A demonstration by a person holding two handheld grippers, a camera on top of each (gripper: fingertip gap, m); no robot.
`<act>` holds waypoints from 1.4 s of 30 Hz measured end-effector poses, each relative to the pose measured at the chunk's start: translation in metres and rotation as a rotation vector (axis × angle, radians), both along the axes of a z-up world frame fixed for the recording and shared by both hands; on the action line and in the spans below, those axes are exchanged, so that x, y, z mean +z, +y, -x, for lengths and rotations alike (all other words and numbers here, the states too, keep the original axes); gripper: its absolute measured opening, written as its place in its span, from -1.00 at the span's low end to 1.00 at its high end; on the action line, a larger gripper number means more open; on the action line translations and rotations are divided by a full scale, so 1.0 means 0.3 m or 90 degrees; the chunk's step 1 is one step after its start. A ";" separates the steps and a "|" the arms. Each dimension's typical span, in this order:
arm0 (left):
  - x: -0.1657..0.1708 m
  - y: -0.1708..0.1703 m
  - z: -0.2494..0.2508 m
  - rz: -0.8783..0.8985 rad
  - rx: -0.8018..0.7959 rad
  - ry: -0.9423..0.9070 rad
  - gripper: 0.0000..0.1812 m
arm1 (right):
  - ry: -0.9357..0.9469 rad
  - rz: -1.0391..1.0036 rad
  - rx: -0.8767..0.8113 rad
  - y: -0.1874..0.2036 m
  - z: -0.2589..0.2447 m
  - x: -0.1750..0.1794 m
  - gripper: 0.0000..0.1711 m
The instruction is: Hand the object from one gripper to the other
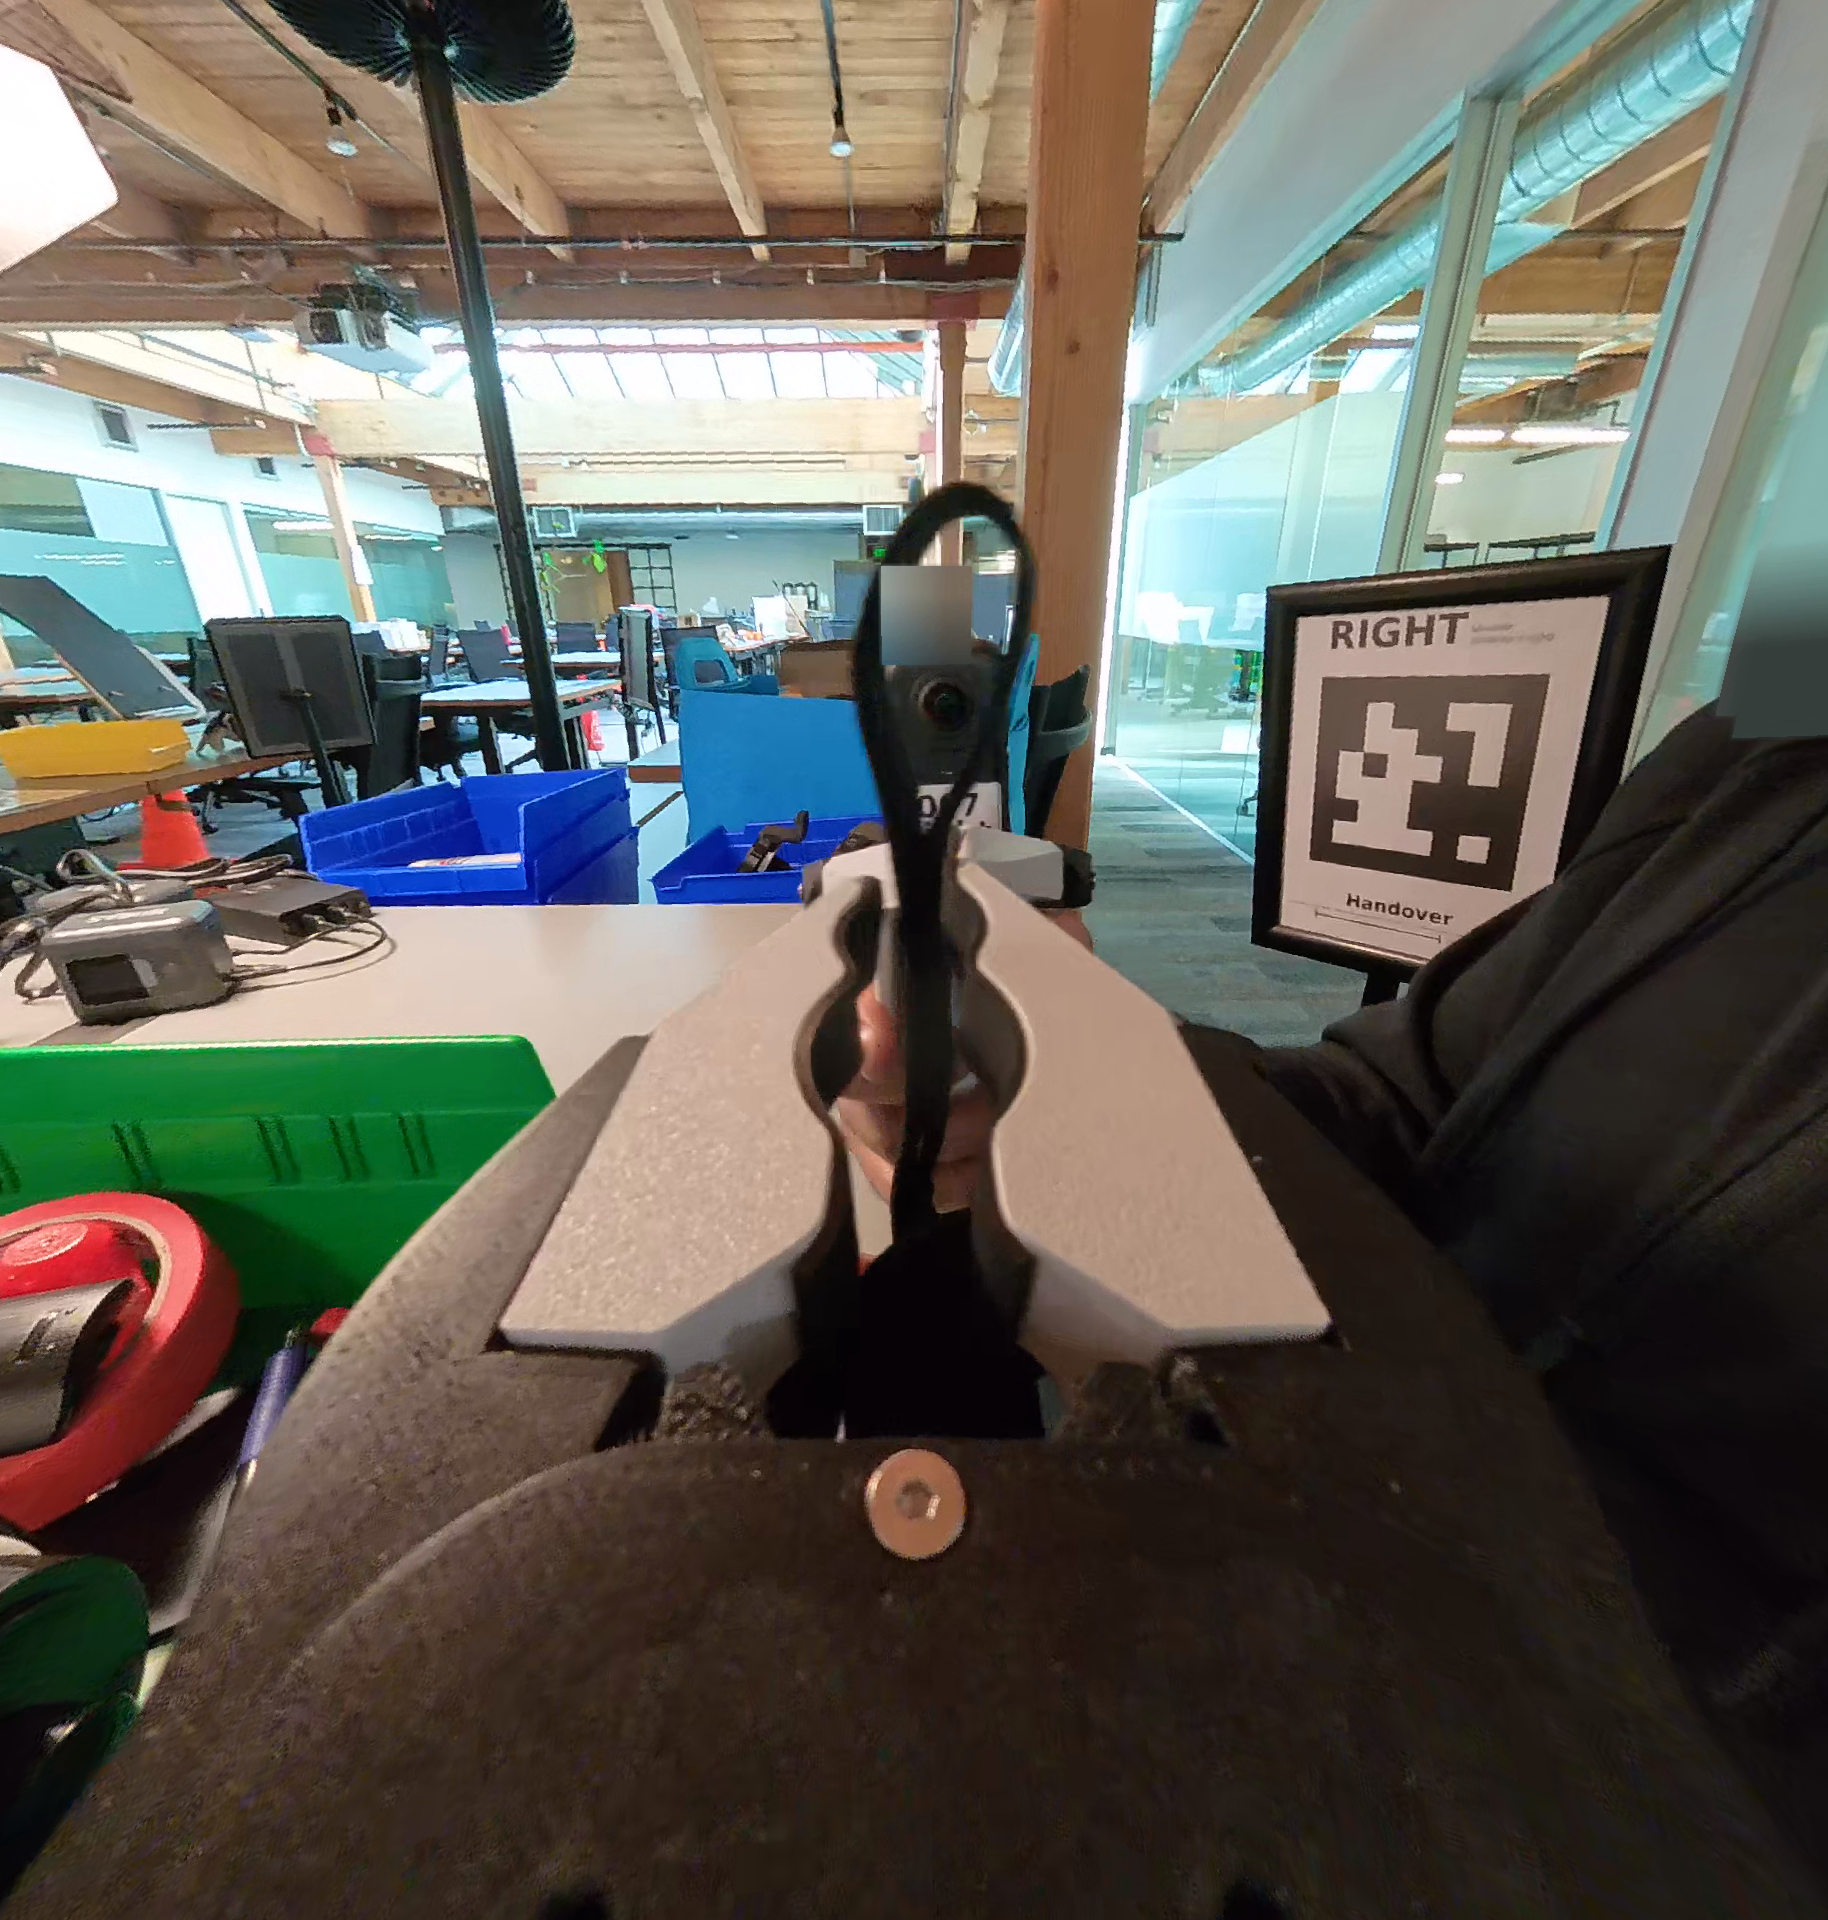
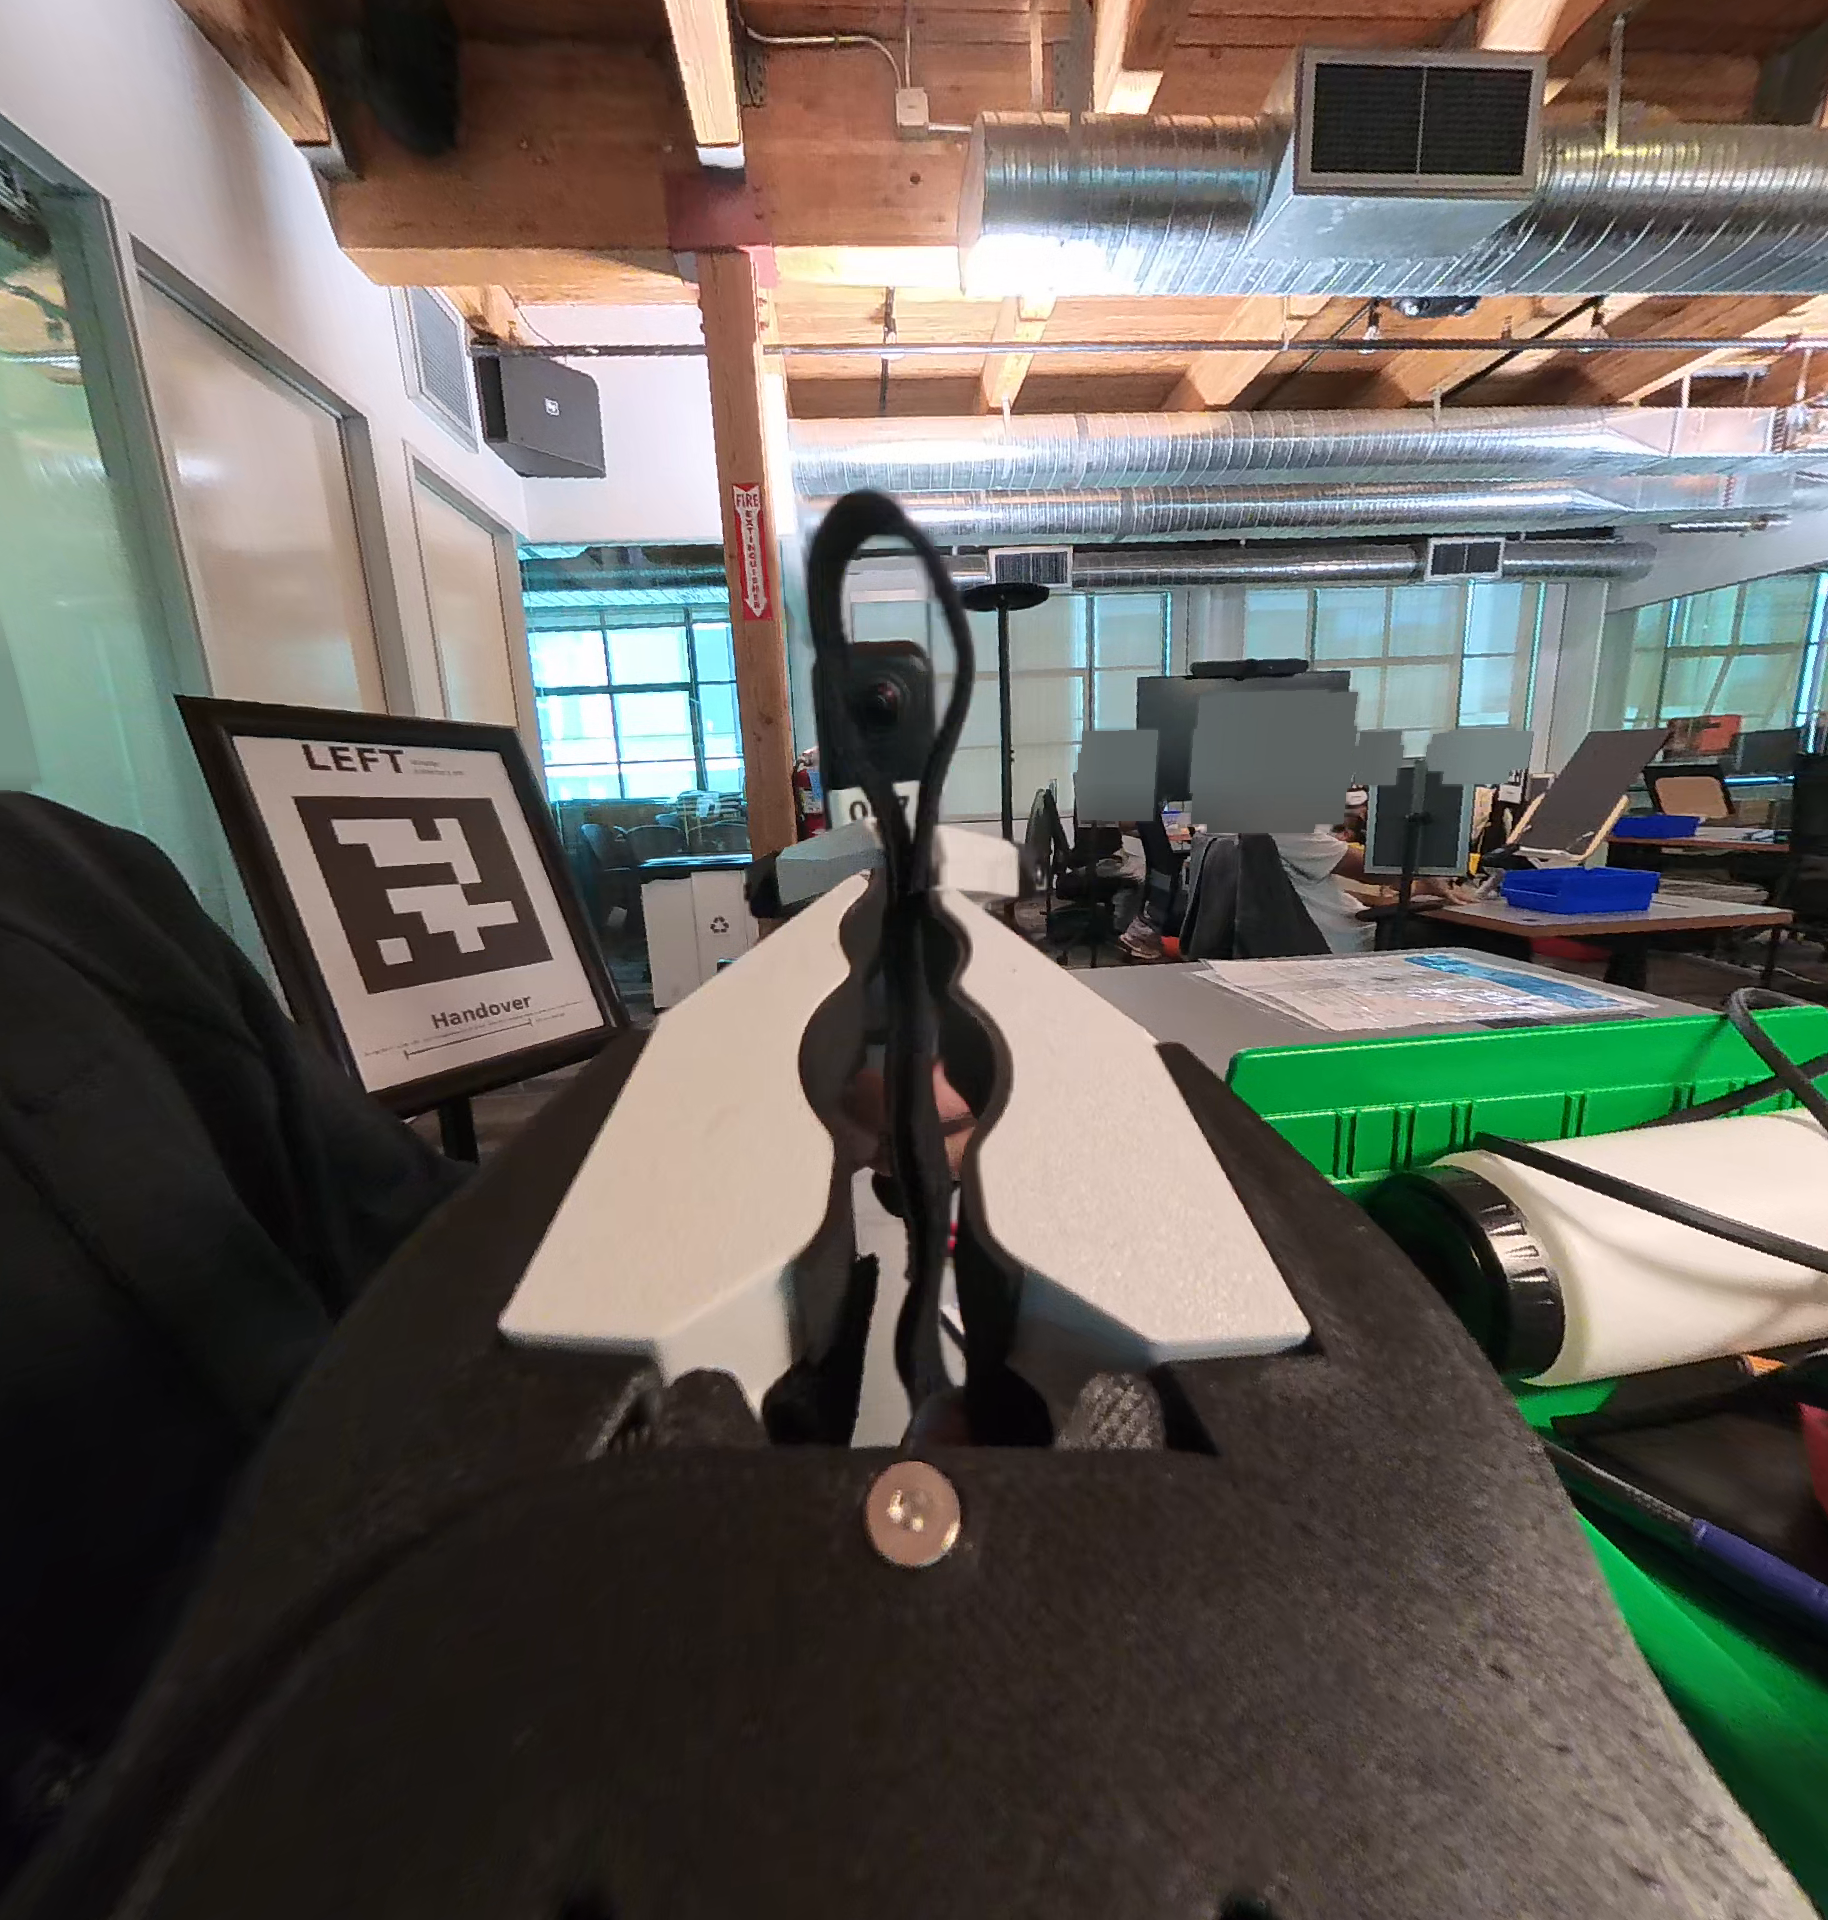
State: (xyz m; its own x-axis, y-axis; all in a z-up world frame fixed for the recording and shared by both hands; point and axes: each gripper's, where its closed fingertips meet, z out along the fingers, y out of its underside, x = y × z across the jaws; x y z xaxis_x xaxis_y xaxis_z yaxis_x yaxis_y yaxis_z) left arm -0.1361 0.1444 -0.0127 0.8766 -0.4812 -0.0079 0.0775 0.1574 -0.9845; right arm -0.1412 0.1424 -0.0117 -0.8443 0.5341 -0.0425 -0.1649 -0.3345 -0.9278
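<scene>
In the left wrist view, the left gripper (image 1: 915,914) is held level and pointed forward, its white jaws drawn close together with a black strap loop (image 1: 941,727) pinched between their tips. The strap runs down the narrow gap between the jaws to a black mass near the gripper's base, and its loop stands upright above the tips. Through the scalloped gap, fingers of a hand (image 1: 915,1122) are seen beyond the jaws. Directly behind the loop the right gripper (image 1: 977,868) is faced head-on, its camera lens level with the loop; a dark sleeve (image 1: 1575,1039) reaches in from the right.

In the right wrist view, the right gripper (image 2: 905,883) is likewise held level, its jaws clenched on the same black strap loop (image 2: 889,665), which rises upright above the tips. The left gripper (image 2: 837,857) is met tip to tip just beyond, so the strap is gripped by both at once.

To the side, a green bin (image 1: 245,1132) is seen with a red tape roll (image 1: 110,1340) in it, resting on the grey worktop (image 1: 494,977). Farther off stand blue bins (image 1: 474,842), a framed marker sign (image 1: 1440,758) and a wooden post (image 1: 1081,416).
</scene>
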 end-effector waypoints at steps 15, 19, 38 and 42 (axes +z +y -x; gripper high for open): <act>0.019 -0.014 -0.020 -0.037 -0.002 0.027 -0.93 | 0.017 0.022 0.010 0.002 -0.016 0.021 -0.77; 0.007 -0.010 -0.034 -0.028 -0.009 0.040 -0.92 | 0.020 0.032 0.013 0.009 -0.020 0.028 -0.85; -0.004 0.000 -0.053 -0.029 -0.003 0.070 -0.81 | 0.072 0.016 -0.018 0.013 -0.039 0.045 -0.92; 0.015 -0.010 -0.044 -0.050 0.002 0.065 -0.92 | 0.071 0.014 -0.007 0.002 -0.042 0.042 -0.90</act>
State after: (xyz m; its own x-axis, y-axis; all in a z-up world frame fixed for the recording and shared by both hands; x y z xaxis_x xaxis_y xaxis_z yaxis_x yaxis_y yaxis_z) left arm -0.1228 0.1414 -0.0083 0.8709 -0.4727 -0.1342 -0.0225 0.2345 -0.9719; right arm -0.1285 0.1431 0.0009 -0.8382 0.5439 0.0399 -0.2709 -0.3518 -0.8960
